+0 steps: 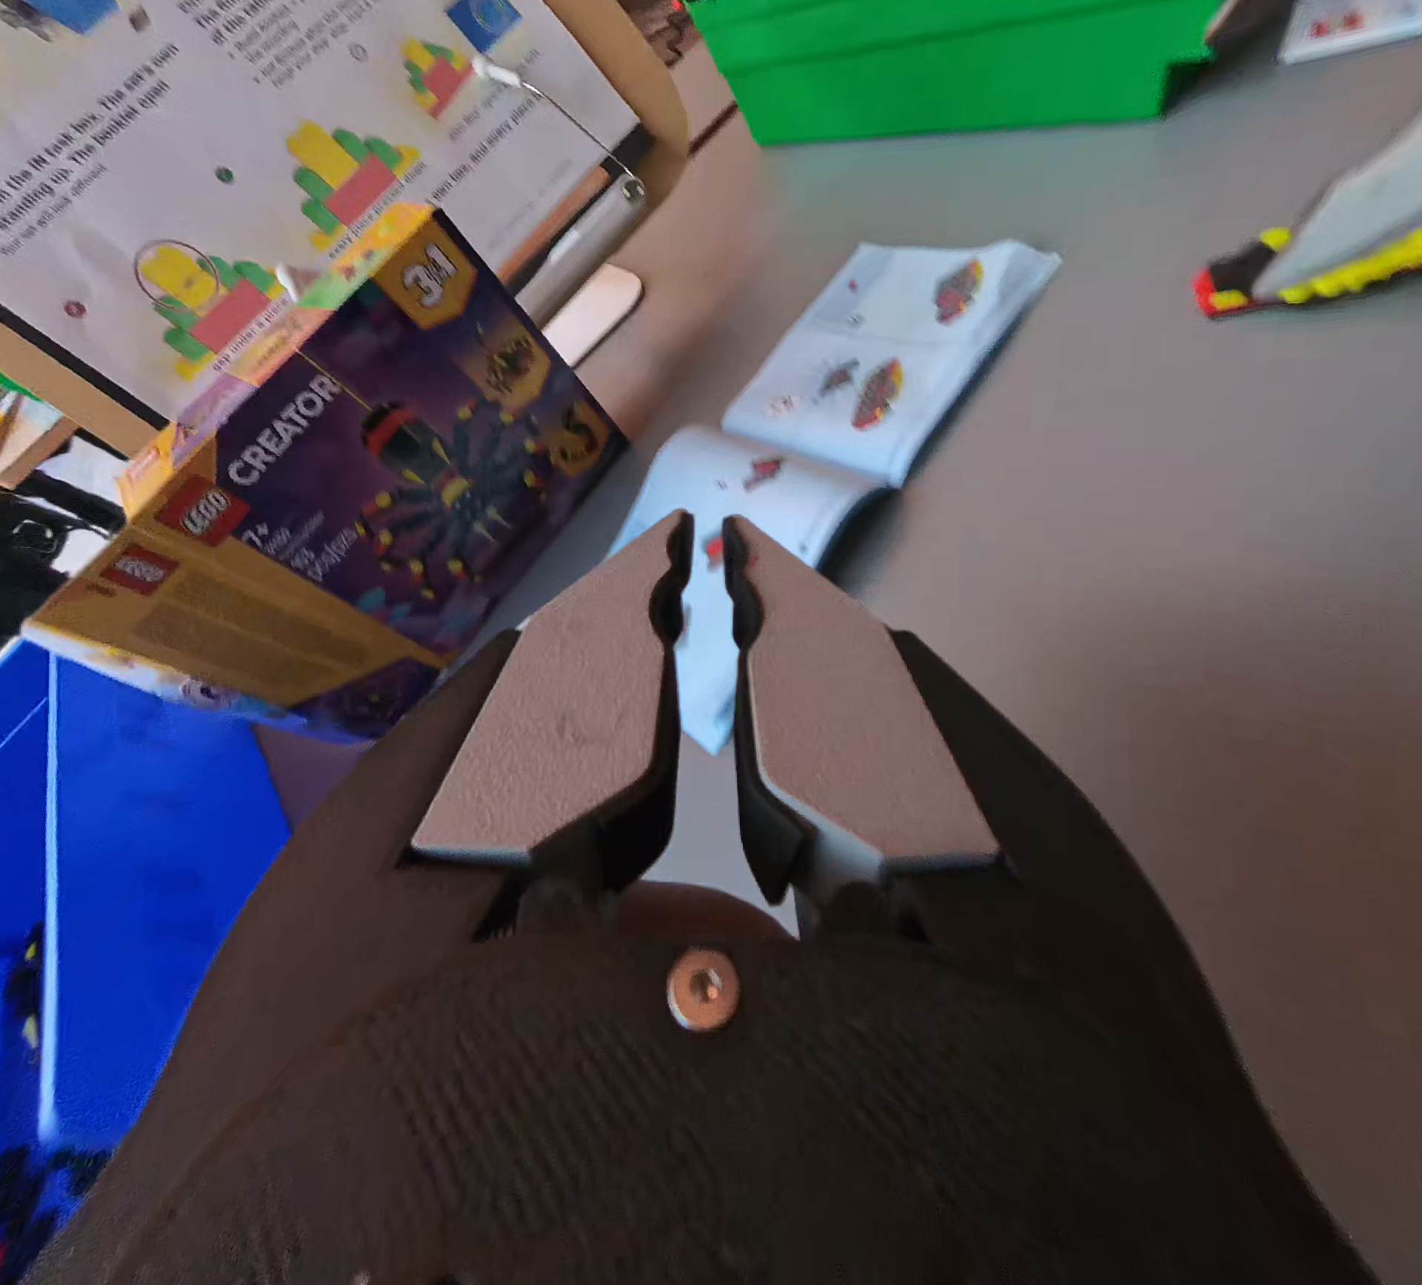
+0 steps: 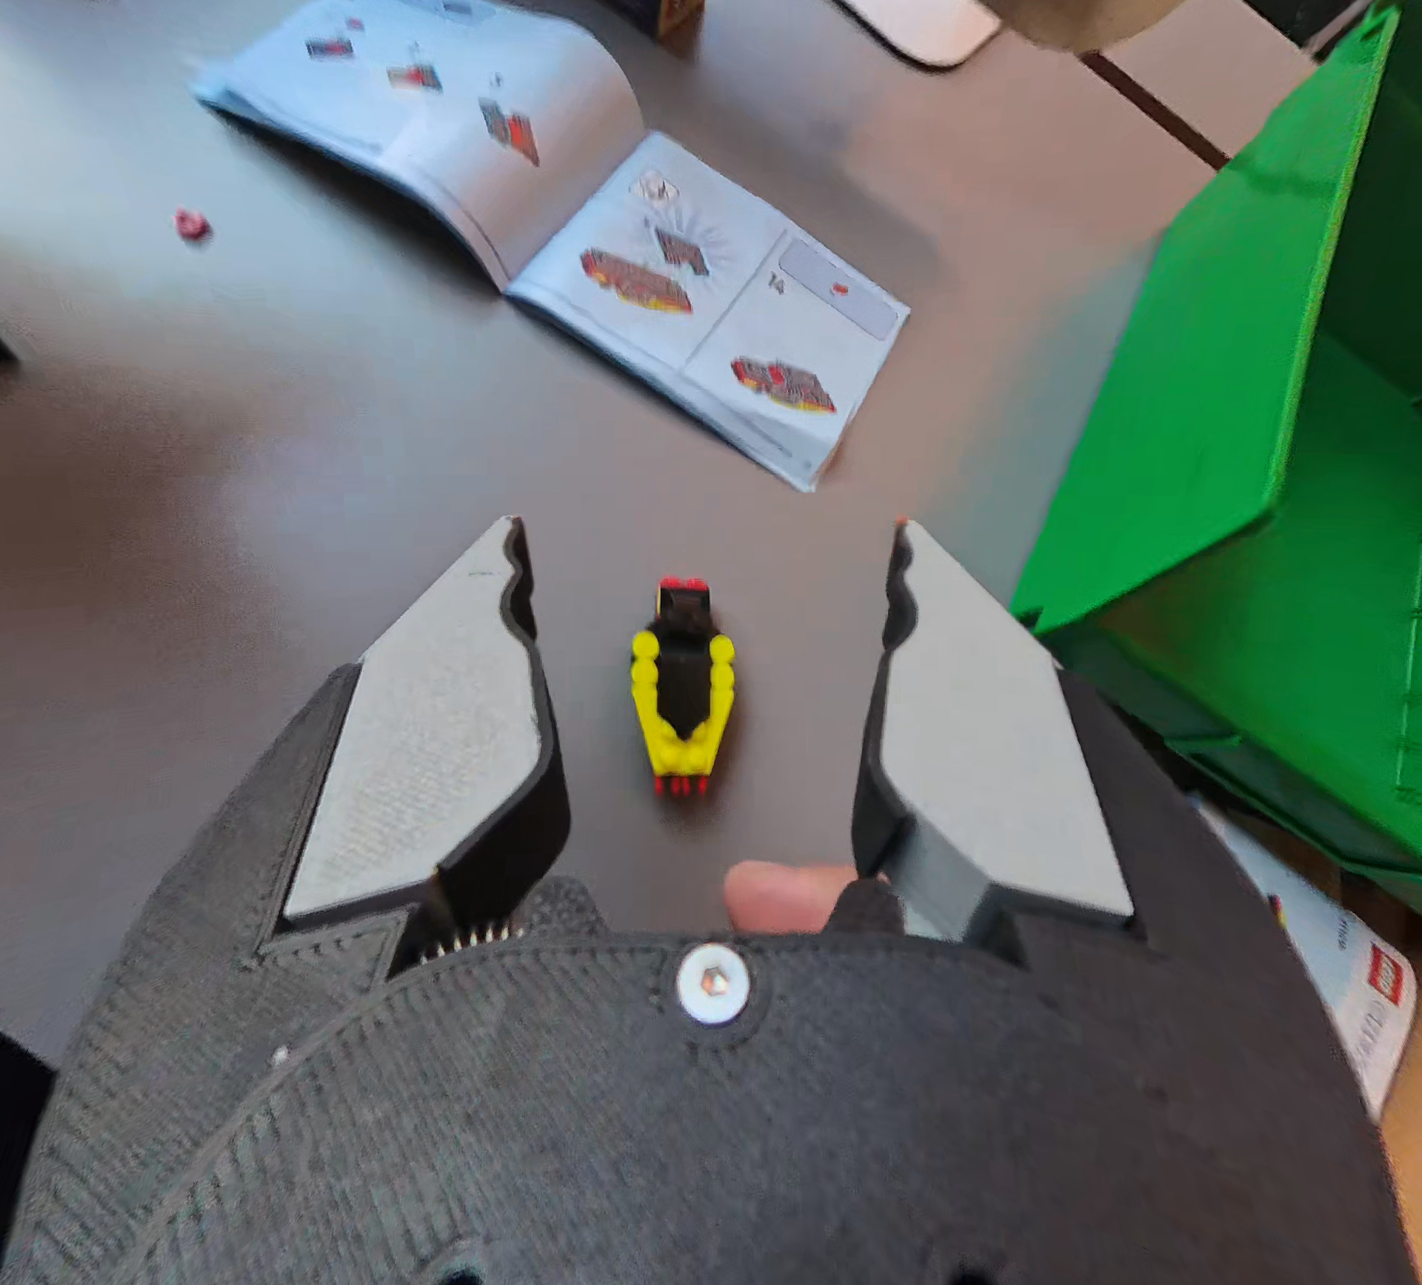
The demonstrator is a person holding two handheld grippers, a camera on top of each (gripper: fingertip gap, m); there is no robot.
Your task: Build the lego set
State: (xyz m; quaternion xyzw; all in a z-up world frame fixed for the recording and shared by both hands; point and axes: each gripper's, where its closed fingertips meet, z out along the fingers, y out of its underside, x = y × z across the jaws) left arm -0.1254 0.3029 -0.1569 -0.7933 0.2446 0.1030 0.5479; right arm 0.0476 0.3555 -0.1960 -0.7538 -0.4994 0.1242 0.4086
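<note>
A small black, yellow and red lego model (image 2: 683, 694) lies on the grey table (image 2: 385, 555), between the fingers of my right gripper (image 2: 708, 525), which is open and hovers over it without touching. The model also shows in the left wrist view (image 1: 1231, 278), partly behind the right gripper's grey finger (image 1: 1362, 217). My left gripper (image 1: 706, 526) is almost closed, with a small red piece (image 1: 712, 546) pinched at its tips, above the near page of the open instruction booklet (image 1: 885, 355). The booklet (image 2: 554, 186) lies beyond the model. A loose red piece (image 2: 192, 223) lies on the table at the left.
The purple and yellow lego box (image 1: 346, 517) stands left of the booklet, in front of a board with an instruction sheet (image 1: 269, 55). A green bin (image 2: 1246, 402) stands close on the right. A blue bin (image 1: 138, 863) is at the near left.
</note>
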